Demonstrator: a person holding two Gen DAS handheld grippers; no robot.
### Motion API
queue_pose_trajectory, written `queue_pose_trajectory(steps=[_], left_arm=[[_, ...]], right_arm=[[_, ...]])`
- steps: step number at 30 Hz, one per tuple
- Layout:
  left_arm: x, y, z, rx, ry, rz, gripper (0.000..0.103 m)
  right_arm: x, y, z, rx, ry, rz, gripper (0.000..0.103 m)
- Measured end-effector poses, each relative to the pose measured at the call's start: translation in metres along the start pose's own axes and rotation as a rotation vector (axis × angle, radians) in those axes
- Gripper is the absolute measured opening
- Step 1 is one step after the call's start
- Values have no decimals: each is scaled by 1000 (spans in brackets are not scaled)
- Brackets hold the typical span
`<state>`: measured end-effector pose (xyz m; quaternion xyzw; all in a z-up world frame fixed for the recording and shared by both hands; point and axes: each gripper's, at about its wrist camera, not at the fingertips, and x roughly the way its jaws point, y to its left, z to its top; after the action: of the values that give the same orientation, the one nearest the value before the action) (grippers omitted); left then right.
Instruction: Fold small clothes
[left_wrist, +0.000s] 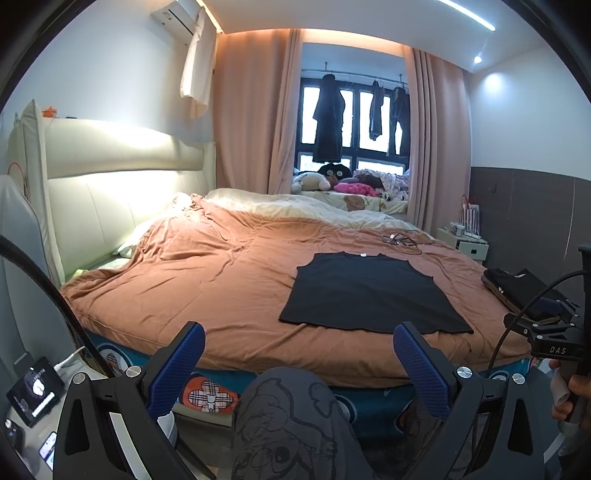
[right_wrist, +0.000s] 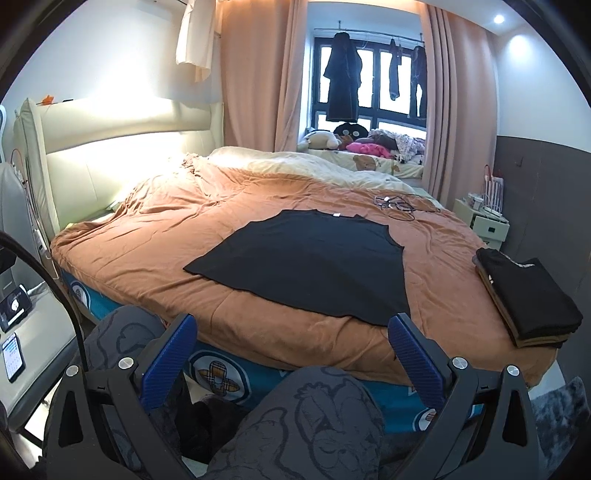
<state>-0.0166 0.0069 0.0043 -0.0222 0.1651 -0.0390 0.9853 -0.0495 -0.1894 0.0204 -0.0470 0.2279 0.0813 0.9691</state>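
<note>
black shirt (right_wrist: 310, 262) lies flat on the orange blanket (right_wrist: 155, 229), near the foot edge of the bed, collar tag away from the person, hem toward them. spread smooth, sleeves not showing — it looks laid out so a fold can begin from the near hem or sides.

left gripper (left_wrist: 299, 354) hangs off the bed edge above a patterned knee (left_wrist: 288, 417), jaws wide, holding nothing. right gripper (right_wrist: 291, 350) likewise low in front of the mattress, jaws wide and empty, the shirt's near corner just beyond its right finger.

stack of folded clothes (right_wrist: 528, 299) sits at the right corner of the bed, apart from the shirt — probably the done pile, kept clear of the working area.

tangle of cables (right_wrist: 399, 203) beyond the shirt, not touching it.

judgement: fold not yet started; both grippers are pulled back, ready to reach in.
</note>
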Motion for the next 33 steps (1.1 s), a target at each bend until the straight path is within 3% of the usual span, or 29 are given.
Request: queue_pose_trajectory(steps=[33], left_arm=[[-18, -3, -5, 20, -10, -38, 102]], right_arm=[[-12, 1, -1, 34, -17, -11, 103]])
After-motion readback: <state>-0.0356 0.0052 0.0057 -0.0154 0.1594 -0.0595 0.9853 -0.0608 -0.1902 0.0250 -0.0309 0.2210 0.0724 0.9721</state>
